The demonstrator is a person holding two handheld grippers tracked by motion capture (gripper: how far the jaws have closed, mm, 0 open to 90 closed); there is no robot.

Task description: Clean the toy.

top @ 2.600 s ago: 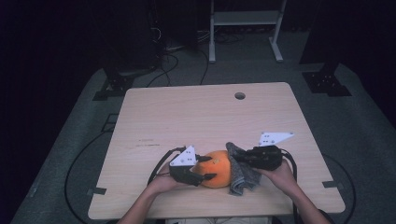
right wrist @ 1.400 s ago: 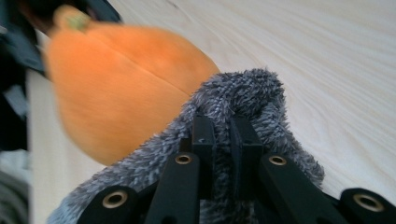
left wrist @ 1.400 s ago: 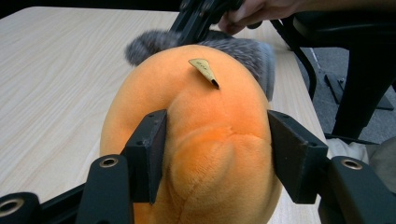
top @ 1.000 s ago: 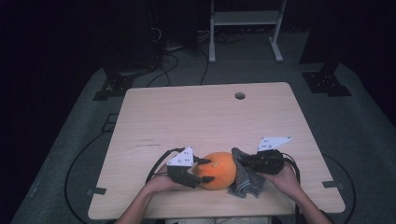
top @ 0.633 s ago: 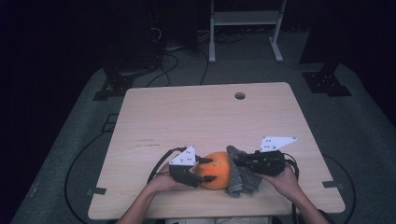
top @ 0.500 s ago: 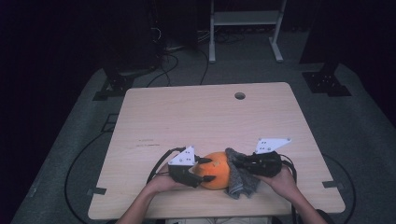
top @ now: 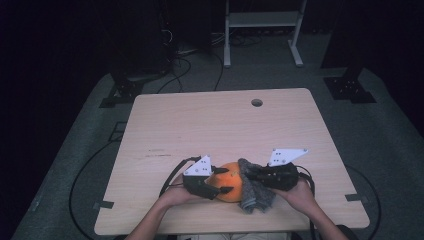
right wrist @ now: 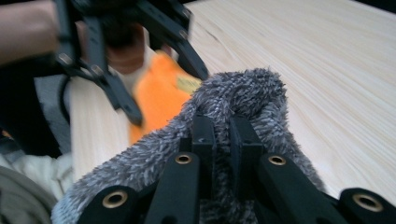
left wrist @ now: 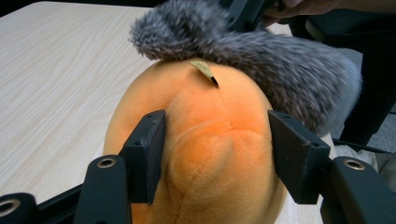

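High view overhead, faces forward-down on table (top: 220, 125); both gripper views close-up, share orange plush (left wrist: 205, 154)

I see a light wooden table (top: 215, 130) with a round hole (top: 257, 102) toward 12 o'clock. It stands on grey floor covering (top: 90, 125). At 12 o'clock a white metal frame (top: 262, 25) stands; black cables (top: 187, 60) trail at 11 o'clock. The surroundings are dark.

No readable text, small tan tag (left wrist: 204, 70) on orange plush (left wrist: 205, 154) too small to read
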